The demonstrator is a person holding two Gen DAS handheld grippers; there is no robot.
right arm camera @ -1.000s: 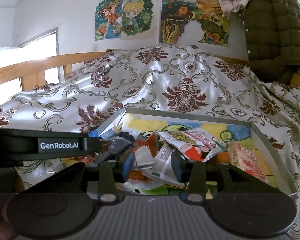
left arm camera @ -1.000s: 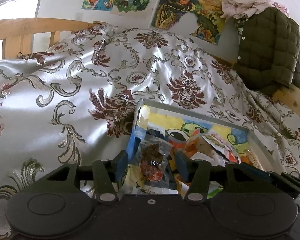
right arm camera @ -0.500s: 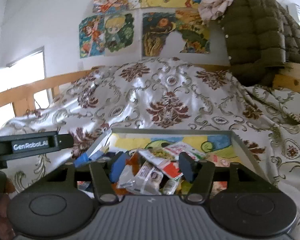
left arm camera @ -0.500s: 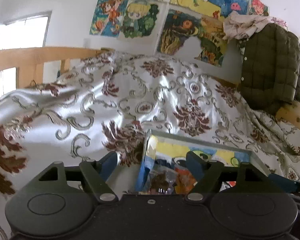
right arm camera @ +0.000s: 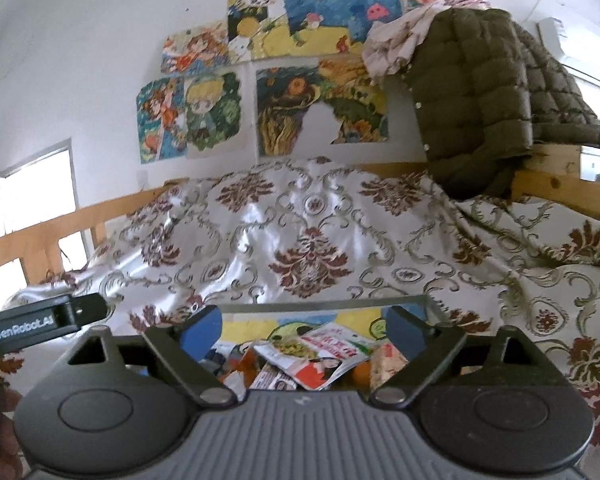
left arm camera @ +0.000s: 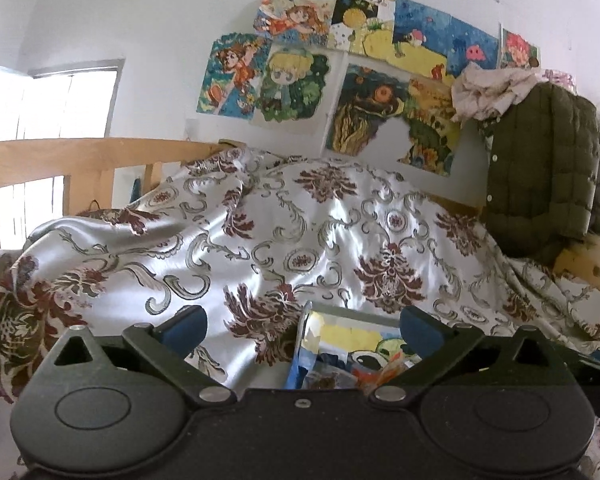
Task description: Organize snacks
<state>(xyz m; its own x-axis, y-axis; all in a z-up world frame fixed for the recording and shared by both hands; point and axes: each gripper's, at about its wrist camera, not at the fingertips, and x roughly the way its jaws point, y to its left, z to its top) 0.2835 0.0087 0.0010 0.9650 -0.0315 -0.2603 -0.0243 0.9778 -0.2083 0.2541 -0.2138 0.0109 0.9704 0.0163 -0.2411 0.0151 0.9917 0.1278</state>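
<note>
Window (left arm camera: 60, 104): far left, bright, behind a wooden bed rail (left arm camera: 60, 156).
Left gripper (left arm camera: 300, 328): jaws wide and opening, nothing between them; it hangs over the tray's near left corner.
Bedspread (right arm camera: 308, 236): shiny, cream with dark red flourishes, rumpled across the bed.
Tray (right arm camera: 324, 303): shallow, grey-rimmed, on the bedspread near the middle, cartoon print on its floor.
Snacks (right arm camera: 320, 354): loose packets heaped inside the tray, a red and white one on top.
Right gripper (right arm camera: 302, 332): jaws spread and opening, empty, poised above the snack heap.
Posters (right arm camera: 260, 92): cartoon drawings on the far wall.
Jacket (right arm camera: 480, 88): olive, quilted, hung far right over the frame.
</note>
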